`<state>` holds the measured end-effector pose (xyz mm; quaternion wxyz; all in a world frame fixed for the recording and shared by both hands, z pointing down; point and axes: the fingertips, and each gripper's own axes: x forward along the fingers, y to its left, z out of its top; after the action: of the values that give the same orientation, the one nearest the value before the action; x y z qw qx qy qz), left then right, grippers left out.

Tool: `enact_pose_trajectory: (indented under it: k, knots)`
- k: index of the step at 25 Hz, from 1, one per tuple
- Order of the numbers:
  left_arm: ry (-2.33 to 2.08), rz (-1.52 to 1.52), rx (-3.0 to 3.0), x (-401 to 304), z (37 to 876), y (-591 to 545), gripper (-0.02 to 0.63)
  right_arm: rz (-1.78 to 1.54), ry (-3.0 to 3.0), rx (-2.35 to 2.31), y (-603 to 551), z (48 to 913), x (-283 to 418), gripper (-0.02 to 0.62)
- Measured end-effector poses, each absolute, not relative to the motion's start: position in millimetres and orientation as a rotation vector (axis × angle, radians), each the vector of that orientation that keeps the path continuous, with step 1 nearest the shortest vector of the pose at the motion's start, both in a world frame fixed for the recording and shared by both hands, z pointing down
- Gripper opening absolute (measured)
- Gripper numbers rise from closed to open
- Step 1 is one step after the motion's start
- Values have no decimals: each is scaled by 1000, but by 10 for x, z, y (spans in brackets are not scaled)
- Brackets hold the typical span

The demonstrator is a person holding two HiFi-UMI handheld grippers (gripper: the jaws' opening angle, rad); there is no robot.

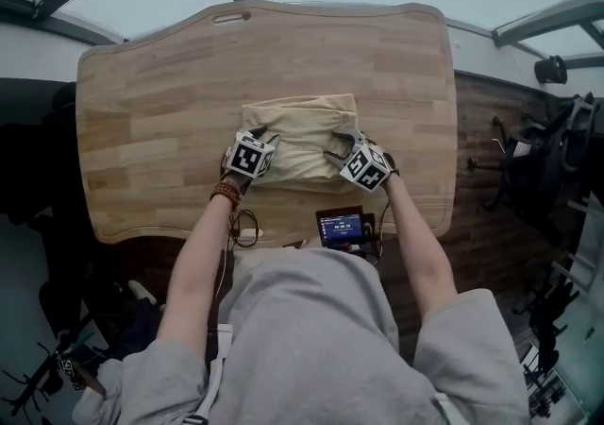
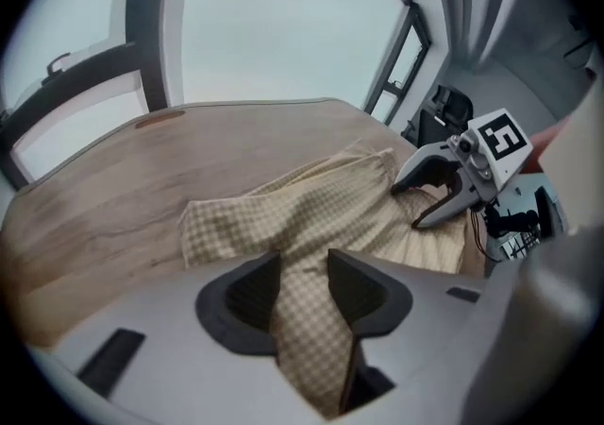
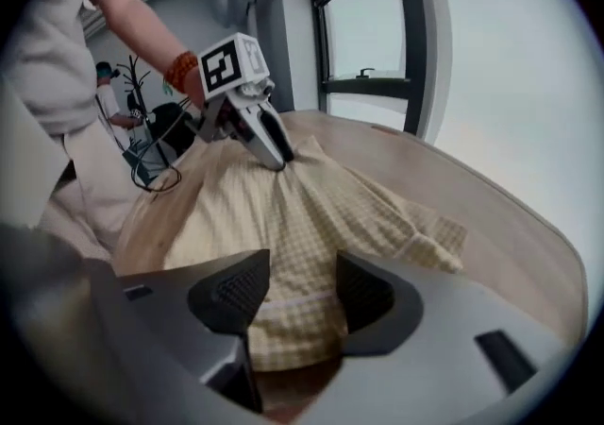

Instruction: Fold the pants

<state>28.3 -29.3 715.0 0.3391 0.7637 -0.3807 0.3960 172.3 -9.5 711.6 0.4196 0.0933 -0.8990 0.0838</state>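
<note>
Two grippers, left (image 2: 302, 270) pinching pants (image 1: 300, 135), right (image 3: 302, 283) spread

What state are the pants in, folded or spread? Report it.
Folded: the pants lie as a compact, layered rectangle on the table, no legs spread out.

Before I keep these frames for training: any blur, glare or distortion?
Head view: sharp, evenly lit, table edges bowed. Left gripper view: strong fisheye, dark corners, pants slightly soft near the jaws. Right gripper view: same fisheye, window washed out, pants by the jaws blurred.
</note>
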Motion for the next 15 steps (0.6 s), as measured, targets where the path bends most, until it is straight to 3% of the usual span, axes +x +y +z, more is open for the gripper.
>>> enact_pose_trajectory:
  k: [7, 15]
  knots:
    - [-1052, 859, 1982, 231, 7170, -299, 144, 153, -2275, 206, -67, 7216, 1760, 225]
    - [-1013, 1028, 2063, 119, 6943, 66, 140, 143, -2214, 267, -130, 7114, 1980, 225]
